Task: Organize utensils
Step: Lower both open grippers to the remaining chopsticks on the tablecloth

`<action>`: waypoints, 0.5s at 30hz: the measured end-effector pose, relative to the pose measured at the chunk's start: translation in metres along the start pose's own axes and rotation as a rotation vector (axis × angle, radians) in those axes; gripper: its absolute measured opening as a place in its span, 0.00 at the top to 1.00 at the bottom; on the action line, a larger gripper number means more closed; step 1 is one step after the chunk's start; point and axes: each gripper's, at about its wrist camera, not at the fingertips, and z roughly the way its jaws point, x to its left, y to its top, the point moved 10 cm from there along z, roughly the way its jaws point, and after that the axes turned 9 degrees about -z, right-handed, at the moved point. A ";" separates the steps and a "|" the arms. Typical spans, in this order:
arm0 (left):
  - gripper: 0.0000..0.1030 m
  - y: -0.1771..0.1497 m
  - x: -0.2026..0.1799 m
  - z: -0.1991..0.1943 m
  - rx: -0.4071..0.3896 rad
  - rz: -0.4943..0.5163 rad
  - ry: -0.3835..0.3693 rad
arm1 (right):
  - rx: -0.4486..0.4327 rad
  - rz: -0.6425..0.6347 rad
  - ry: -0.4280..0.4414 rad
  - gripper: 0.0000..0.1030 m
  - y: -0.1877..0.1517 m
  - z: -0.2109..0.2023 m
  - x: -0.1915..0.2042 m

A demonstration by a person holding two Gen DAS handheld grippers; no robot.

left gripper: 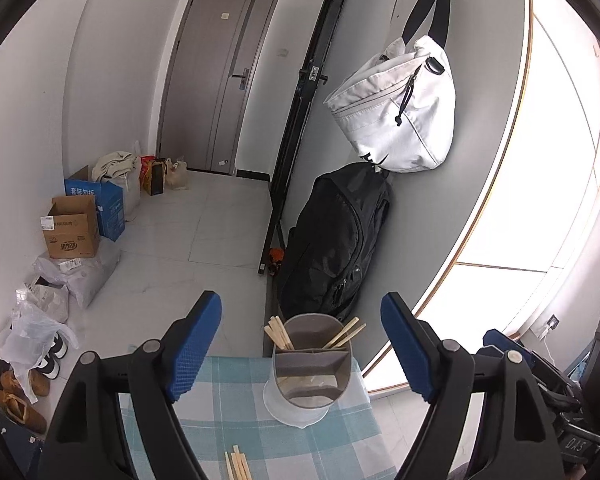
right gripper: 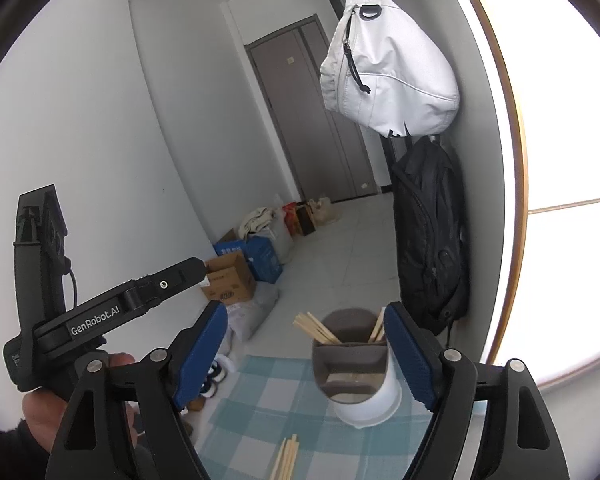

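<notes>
Both the left gripper (left gripper: 302,344) and right gripper (right gripper: 306,354) are spread wide, nothing grasped. Chopsticks (left gripper: 279,334) are stood in the divided holder (left gripper: 306,376) (sorted upright, seemingly); loose chopsticks (right gripper: 288,456) are left on the tablecloth (left gripper: 228,412).

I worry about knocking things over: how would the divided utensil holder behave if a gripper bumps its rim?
The utensil holder looks tall for its base, so a push near the rim might tip it. The chopsticks leaning out of its top compartments would likely add leverage. It stands near the far edge of the checked tablecloth, so it could slide off.
</notes>
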 end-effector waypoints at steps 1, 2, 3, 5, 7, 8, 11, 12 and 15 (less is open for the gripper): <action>0.22 -0.003 0.002 -0.002 -0.006 0.009 0.006 | 0.005 -0.002 0.001 0.17 -0.005 0.000 0.001; 0.22 -0.008 0.006 -0.005 -0.014 0.022 0.014 | 0.013 -0.005 0.003 0.17 -0.011 0.000 0.003; 0.22 -0.011 0.008 -0.007 -0.017 0.028 0.019 | 0.023 -0.011 0.005 0.16 -0.018 0.002 0.006; 0.21 -0.020 0.013 -0.010 -0.019 0.040 0.027 | 0.031 -0.018 0.002 0.15 -0.031 0.003 0.010; 0.21 -0.028 0.020 -0.013 -0.028 0.047 0.041 | 0.028 -0.029 0.003 0.12 -0.044 0.006 0.015; 0.18 -0.034 0.026 -0.013 -0.028 0.052 0.052 | 0.025 -0.033 0.001 0.08 -0.048 0.007 0.017; 0.15 -0.048 0.039 -0.012 -0.040 0.061 0.073 | 0.011 -0.044 -0.004 0.02 -0.064 0.009 0.022; 0.15 -0.051 0.042 -0.012 -0.045 0.070 0.084 | 0.012 -0.050 -0.003 0.02 -0.069 0.011 0.024; 0.15 -0.064 0.056 -0.005 -0.039 0.080 0.113 | 0.032 -0.071 -0.008 0.00 -0.086 0.021 0.028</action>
